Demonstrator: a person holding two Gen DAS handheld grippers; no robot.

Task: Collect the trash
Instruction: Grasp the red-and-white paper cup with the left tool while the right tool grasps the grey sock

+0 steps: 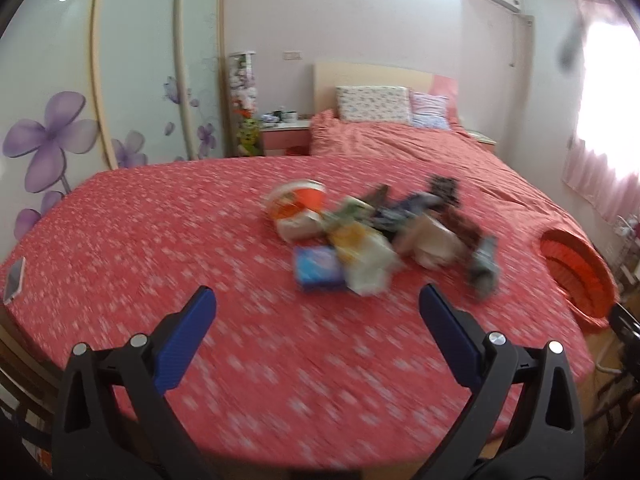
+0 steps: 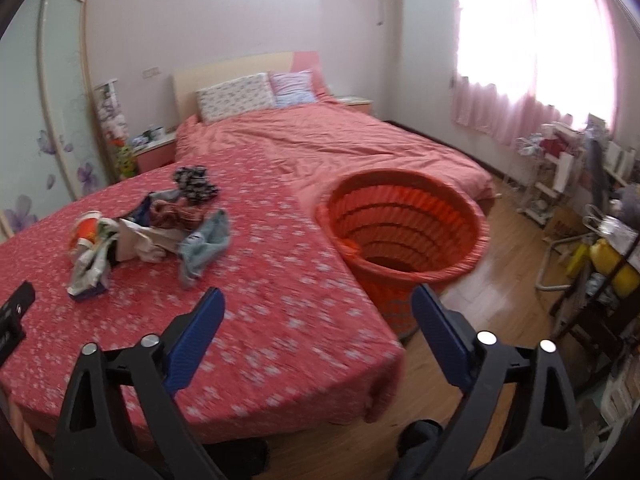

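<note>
A pile of trash (image 1: 376, 232) lies on a red flowered cloth (image 1: 160, 240): an orange cup (image 1: 298, 200), a blue packet (image 1: 318, 268), wrappers and crumpled paper. The left wrist view is blurred. My left gripper (image 1: 316, 304) is open and empty, just short of the pile. The pile also shows in the right wrist view (image 2: 148, 232), at the left. An orange slatted basket (image 2: 404, 228) stands on the floor at the cloth's right edge; it also shows in the left wrist view (image 1: 576, 276). My right gripper (image 2: 318, 304) is open and empty, over the cloth's corner near the basket.
A bed with a red quilt (image 2: 340, 140) and pillows (image 2: 236, 96) lies behind. A phone (image 1: 14, 280) rests at the cloth's left edge. A wardrobe with flower doors (image 1: 80, 80) stands at the left. Cluttered racks (image 2: 592, 208) stand at the right, on the wooden floor (image 2: 500, 264).
</note>
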